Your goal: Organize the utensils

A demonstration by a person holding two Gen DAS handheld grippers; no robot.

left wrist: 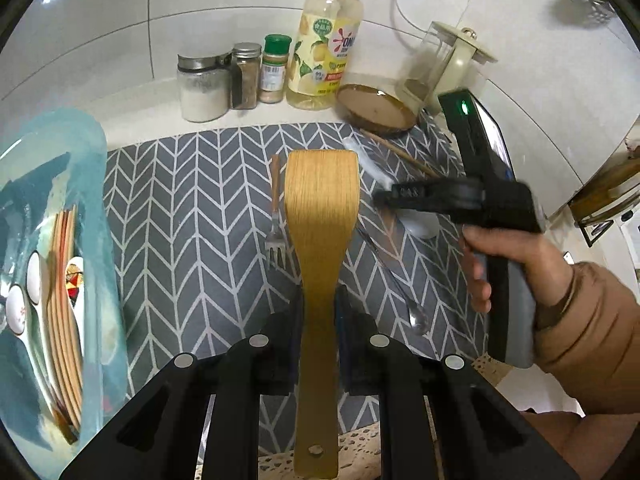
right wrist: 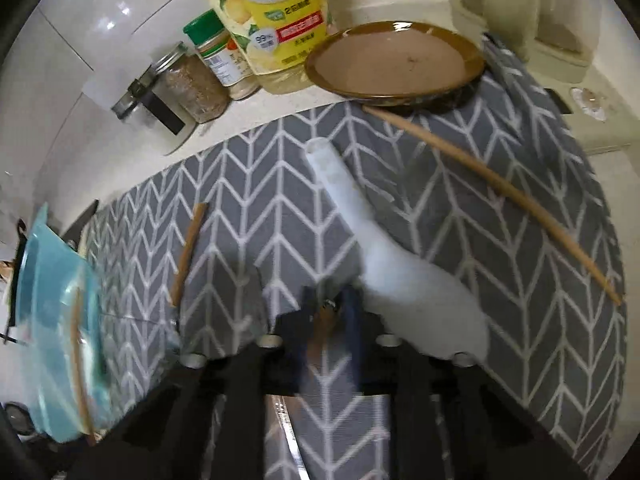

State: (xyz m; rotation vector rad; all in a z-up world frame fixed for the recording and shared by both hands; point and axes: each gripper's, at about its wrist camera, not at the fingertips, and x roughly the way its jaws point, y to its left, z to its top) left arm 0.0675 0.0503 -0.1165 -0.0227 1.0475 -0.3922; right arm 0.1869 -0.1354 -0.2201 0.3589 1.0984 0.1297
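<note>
Wooden spatula point(left wrist: 320, 216) sits clamped in the left gripper point(left wrist: 318, 320), blade pointing far, long axis running near-to-far. Teal utensil tray point(left wrist: 86, 184) lies just left, nearest this hand. Right gripper point(right wrist: 330, 312) pinches a thin metal spoon handle point(right wrist: 326, 322).

Fork point(left wrist: 275, 216) left of spatula point(left wrist: 320, 240)

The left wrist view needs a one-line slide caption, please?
Left gripper clamps a flat wooden spatula above the grey chevron-patterned mat.
</note>
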